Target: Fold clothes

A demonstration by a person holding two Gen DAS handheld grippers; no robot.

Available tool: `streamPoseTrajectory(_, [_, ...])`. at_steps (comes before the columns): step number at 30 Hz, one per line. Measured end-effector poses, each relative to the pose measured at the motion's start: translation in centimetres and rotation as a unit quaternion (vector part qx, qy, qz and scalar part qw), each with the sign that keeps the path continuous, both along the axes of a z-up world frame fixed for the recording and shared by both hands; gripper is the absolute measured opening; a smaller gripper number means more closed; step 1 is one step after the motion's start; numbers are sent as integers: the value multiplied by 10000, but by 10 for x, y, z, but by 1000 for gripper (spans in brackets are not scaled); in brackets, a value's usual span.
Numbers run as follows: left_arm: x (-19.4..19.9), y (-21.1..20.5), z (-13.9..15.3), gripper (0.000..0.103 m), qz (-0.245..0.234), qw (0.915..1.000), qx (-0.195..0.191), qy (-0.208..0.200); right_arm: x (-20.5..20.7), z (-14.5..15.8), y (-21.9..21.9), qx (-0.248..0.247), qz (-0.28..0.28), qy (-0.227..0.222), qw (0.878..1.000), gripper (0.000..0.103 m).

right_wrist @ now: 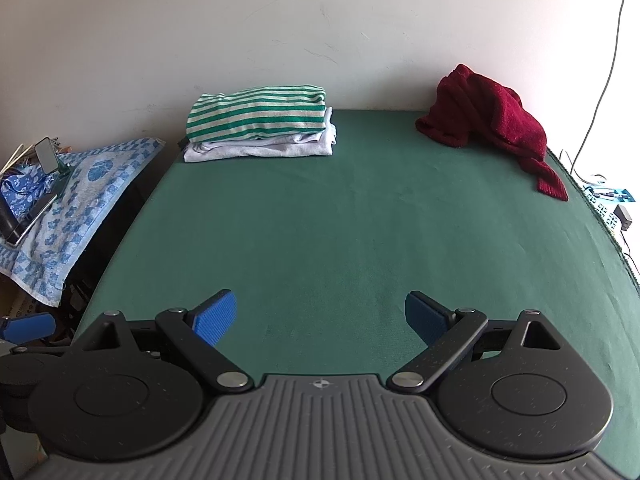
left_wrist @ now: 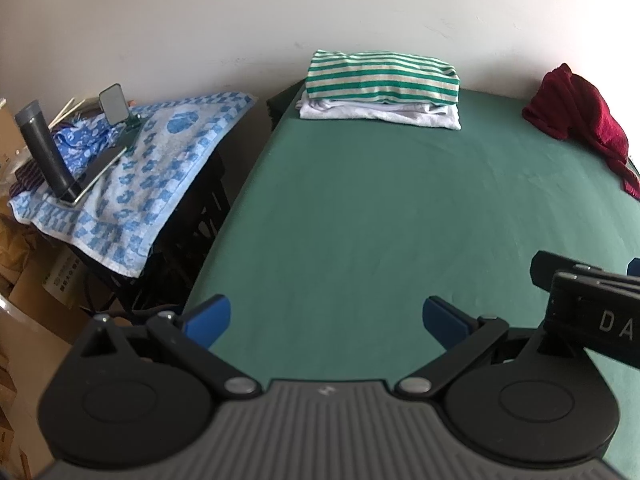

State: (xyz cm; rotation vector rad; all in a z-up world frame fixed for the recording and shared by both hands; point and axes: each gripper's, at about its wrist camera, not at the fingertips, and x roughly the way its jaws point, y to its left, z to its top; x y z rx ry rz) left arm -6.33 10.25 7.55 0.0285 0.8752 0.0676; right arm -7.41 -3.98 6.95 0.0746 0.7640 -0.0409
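Clothes first: in the left wrist view a striped green-and-cream piece (left_wrist: 382, 78) sits folded on top of folded white ones (left_wrist: 380, 114) at 12 o'clock on the green bench (left_wrist: 360, 220), while a red garment (left_wrist: 580, 120) lies crumpled at 2 o'clock, so that one looks left to fold. Left hand-held gripper (left_wrist: 326, 320) is spread wide, holding nothing. No baskets or bins that I can see.

Right wrist view: folded stack at 11 o'clock, red heap at 1 o'clock, well apart. Right hand-held gripper (right_wrist: 320, 318) gapes wide too, empty.
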Motion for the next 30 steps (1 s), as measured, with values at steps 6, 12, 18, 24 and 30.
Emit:
streamPoseTrajectory(6, [3,-4,-1,102,-34,10000,38,5,2,-2,-1,35,-63,33,10000,94])
streamPoseTrajectory(12, [5,-9,-4,102,-73,9999,60,44,4,-4,-5,86,-70,84,9999,94])
streamPoseTrajectory(18, [8,-15,-6,102,-189,9997,100,69,8,-7,-7,152,-49,178,9997,94])
streamPoseTrajectory(24, [11,-16,-11,102,-222,9996,102,137,12,-10,-7,202,-13,290,9994,94])
streamPoseTrajectory(30, [13,-14,-14,102,-208,9995,120,183,15,-13,-5,216,5,383,9990,94])
